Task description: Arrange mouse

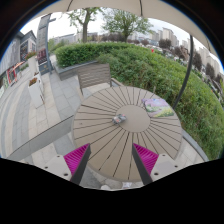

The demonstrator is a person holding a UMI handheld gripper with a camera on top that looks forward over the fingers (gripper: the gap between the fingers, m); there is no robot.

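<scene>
A small grey mouse (119, 117) lies near the middle of a round slatted wooden table (105, 135), beyond my fingers. A pale mat (157, 104) with a faint pattern lies on the table's far right part. My gripper (111, 163) is held above the table's near side. Its two fingers with magenta pads (77, 158) stand wide apart with nothing between them but the table top.
A slatted wooden chair (95, 76) stands behind the table. A white chair (37, 93) stands on the paved ground to the left. A green hedge (150, 68) runs behind and to the right. Trees and buildings are far off.
</scene>
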